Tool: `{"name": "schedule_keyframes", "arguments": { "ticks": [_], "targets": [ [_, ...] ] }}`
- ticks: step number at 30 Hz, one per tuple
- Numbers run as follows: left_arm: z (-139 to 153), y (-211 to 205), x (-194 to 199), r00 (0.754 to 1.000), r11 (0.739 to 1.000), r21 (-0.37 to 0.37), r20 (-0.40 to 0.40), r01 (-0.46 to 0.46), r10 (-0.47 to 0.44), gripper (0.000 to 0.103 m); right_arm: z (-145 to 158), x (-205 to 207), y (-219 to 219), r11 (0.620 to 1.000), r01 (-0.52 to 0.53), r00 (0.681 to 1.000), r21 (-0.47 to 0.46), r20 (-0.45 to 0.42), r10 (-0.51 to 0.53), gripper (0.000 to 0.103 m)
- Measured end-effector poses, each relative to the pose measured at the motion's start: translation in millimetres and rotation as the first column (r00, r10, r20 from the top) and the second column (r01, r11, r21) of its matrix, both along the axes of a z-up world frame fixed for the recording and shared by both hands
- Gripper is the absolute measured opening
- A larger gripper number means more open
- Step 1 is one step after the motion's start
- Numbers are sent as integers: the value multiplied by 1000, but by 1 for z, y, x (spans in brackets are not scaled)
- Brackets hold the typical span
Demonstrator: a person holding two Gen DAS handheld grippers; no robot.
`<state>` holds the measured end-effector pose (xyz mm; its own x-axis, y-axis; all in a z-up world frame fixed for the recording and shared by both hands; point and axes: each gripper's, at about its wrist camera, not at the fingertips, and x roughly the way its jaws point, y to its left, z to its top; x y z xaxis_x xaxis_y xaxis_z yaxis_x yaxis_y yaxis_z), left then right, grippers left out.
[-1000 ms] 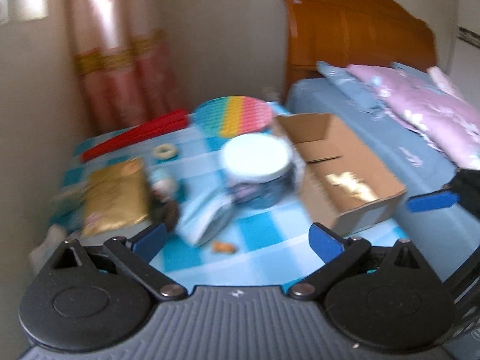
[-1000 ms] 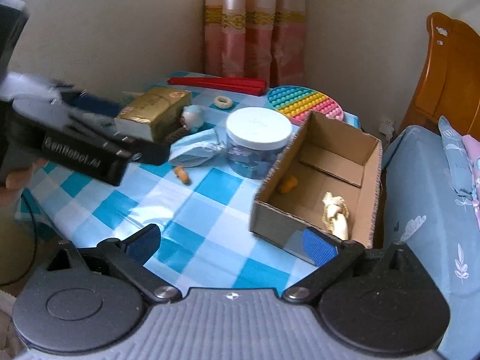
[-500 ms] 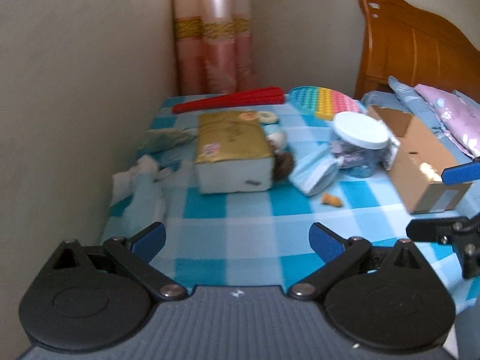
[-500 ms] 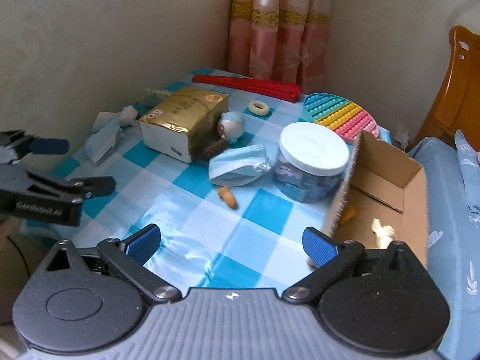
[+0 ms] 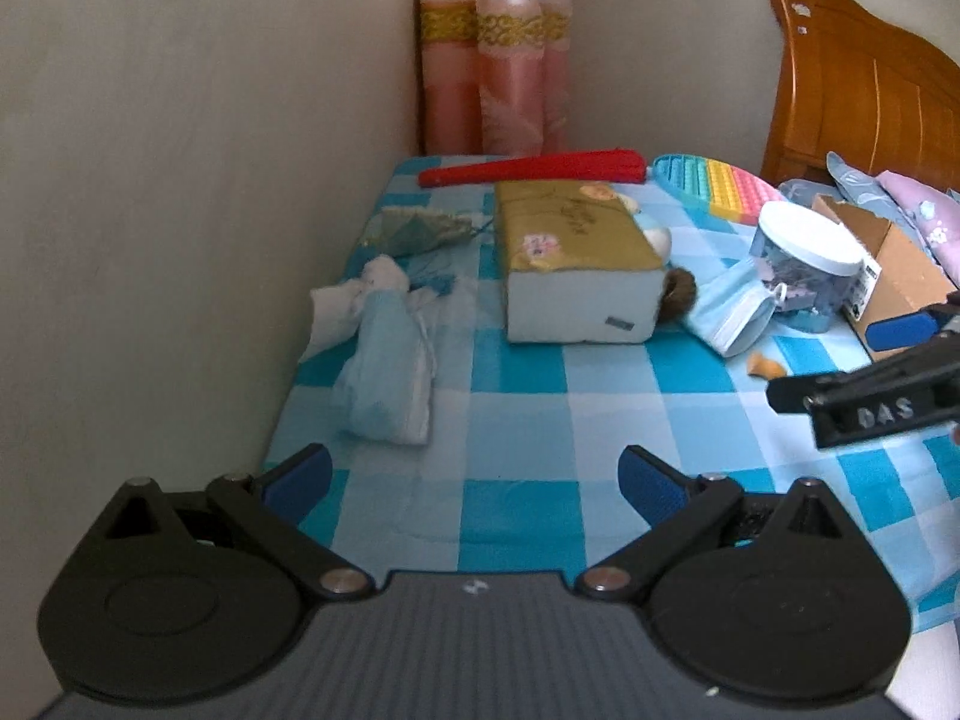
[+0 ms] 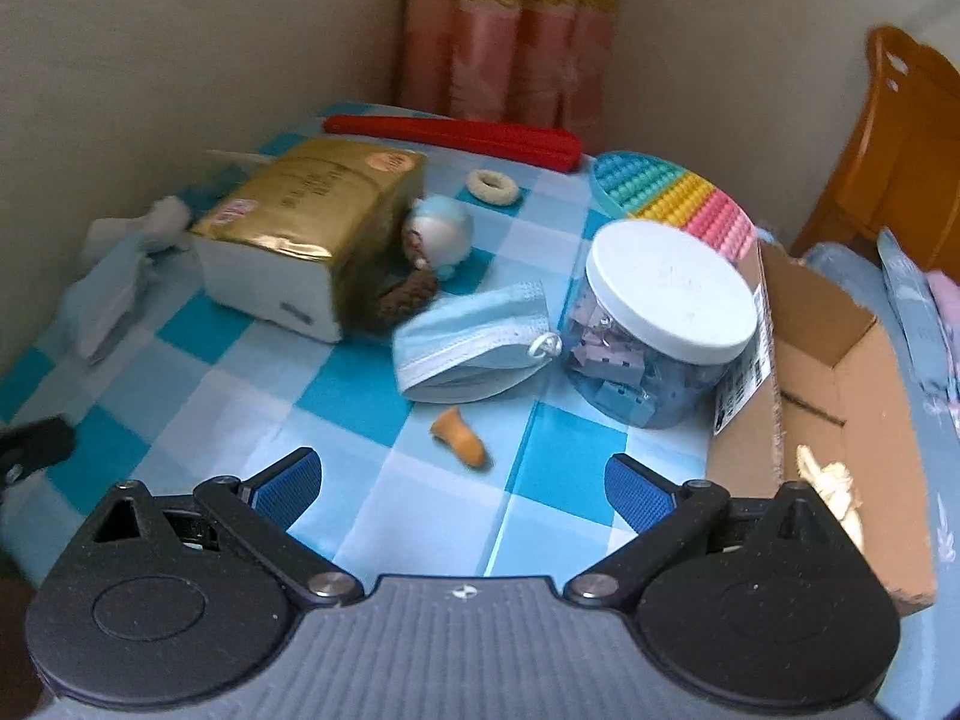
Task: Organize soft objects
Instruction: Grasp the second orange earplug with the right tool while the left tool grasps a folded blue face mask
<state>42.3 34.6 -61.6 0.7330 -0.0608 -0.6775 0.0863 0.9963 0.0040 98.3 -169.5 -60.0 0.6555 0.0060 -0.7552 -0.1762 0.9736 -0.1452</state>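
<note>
My left gripper [image 5: 474, 480] is open and empty above the checked tablecloth [image 5: 516, 402], facing a crumpled blue face mask [image 5: 390, 372] near the wall. My right gripper [image 6: 462, 486] is open and empty, just short of a small orange earplug [image 6: 459, 437]. Beyond it lie a folded blue face mask [image 6: 474, 351], a gold tissue pack [image 6: 312, 222], a small blue-hooded doll [image 6: 438, 231] and a brown fuzzy thing [image 6: 405, 300]. The cardboard box [image 6: 840, 396] at the right holds a cream soft piece [image 6: 831, 480]. The right gripper's fingers [image 5: 864, 396] show in the left wrist view.
A clear jar with a white lid [image 6: 666, 324] stands against the box. A rainbow pop mat [image 6: 672, 198], a red folded fan [image 6: 456, 132] and a cream ring [image 6: 493, 185] lie at the back. Wall at left, curtain [image 5: 492, 60] behind, bed and wooden headboard [image 5: 864, 102] at right.
My left gripper has swung left from the box and jar to the wall side of the table. My right gripper has moved left and closer to the earplug and mask.
</note>
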Motion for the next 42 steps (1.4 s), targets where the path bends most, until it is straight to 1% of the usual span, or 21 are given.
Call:
{"name": "schedule_keyframes", "arguments": {
  "ticks": [5, 9, 12, 20, 27, 32, 35, 37, 42],
  "targets": [
    [-9, 6, 6, 999, 1000, 5, -30, -11, 11, 101, -15, 22, -4, 994, 109, 994, 8, -4, -109, 102],
    [-12, 9, 9, 999, 1000, 10, -34, -19, 19, 101, -21, 37, -11, 985, 171, 985, 32, 0, -171, 102],
    [-15, 11, 11, 999, 1000, -1, -46, -17, 17, 101, -26, 44, -14, 977, 212, 977, 34, -5, -212, 102],
    [-19, 14, 15, 998, 1000, -7, -62, -24, 23, 101, -37, 44, -14, 974, 225, 974, 19, 26, -225, 103],
    [-20, 14, 15, 997, 1000, -8, -67, -27, 26, 101, -36, 35, -17, 972, 234, 972, 15, 17, -234, 103],
    [-24, 13, 18, 997, 1000, -7, -79, -25, 24, 101, -39, 25, -21, 967, 250, 968, 49, 23, -252, 103],
    [-27, 13, 19, 996, 1000, -9, -89, -29, 28, 101, -41, 24, -27, 959, 266, 963, 100, 10, -268, 103],
    [-29, 14, 20, 995, 999, -8, -91, -42, 41, 101, -42, 22, -27, 963, 253, 966, 96, 21, -256, 103],
    [-35, 21, 25, 991, 996, -18, -102, -91, 89, 101, -41, 19, -24, 959, 266, 963, 98, 15, -268, 103]
  ]
}}
